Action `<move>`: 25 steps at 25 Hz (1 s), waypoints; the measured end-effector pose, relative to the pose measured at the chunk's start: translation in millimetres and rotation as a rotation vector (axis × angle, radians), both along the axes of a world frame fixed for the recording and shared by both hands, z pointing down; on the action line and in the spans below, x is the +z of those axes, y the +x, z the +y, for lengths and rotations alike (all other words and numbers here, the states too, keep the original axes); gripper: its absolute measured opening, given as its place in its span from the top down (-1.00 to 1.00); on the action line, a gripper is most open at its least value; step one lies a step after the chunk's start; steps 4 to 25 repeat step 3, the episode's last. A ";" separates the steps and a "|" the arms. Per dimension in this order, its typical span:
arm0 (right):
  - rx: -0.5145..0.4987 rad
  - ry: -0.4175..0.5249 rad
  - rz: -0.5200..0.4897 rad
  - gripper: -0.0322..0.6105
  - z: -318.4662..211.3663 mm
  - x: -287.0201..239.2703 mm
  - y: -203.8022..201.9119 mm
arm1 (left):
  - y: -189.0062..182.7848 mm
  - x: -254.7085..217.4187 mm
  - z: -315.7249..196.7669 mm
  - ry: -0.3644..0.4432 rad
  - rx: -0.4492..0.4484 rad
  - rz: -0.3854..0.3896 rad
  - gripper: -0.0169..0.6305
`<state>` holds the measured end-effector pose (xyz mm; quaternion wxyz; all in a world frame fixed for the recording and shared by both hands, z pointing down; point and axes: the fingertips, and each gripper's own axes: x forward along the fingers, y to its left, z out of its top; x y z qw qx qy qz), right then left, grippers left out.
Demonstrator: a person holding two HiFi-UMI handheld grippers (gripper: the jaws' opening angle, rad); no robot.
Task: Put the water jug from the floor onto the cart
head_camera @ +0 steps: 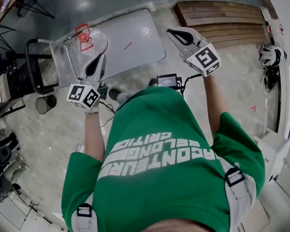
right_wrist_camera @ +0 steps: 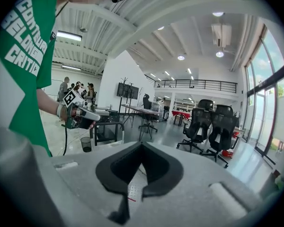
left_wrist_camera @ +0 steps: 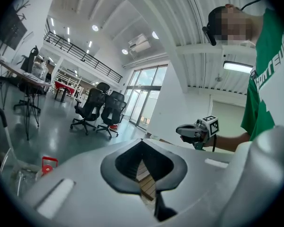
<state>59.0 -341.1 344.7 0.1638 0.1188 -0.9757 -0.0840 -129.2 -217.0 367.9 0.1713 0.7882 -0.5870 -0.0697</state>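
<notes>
Green shirt (head_camera: 164,149) | left tool (left_wrist_camera: 142,143), right tool (right_wrist_camera: 142,145) both clenched, empty | water jug (head_camera: 95,42) on cart (head_camera: 135,37), handle end

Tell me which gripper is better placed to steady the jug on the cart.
Left, probably. The left gripper points toward the water jug near the handle of the cart; the right gripper is at its opposite end. Both are shut, empty.

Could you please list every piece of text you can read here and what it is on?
"CONTEUR", "BELONG", "CRITIC", ends cut off: white print on the green shirt.
The left tool's cube and the right tool's cube: square patterns only, no letters.
On the black device: too small to read.
</notes>
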 end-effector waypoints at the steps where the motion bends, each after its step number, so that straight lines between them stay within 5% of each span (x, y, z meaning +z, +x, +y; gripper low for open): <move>1: 0.008 -0.001 -0.003 0.92 -4.4 -0.2 2.7 | -0.5 -0.2 -1.6 0.001 -0.004 0.003 0.90; 25: 0.024 -0.006 -0.011 0.92 -13.2 1.0 6.7 | -1.6 0.2 -5.1 0.003 -0.013 0.011 0.90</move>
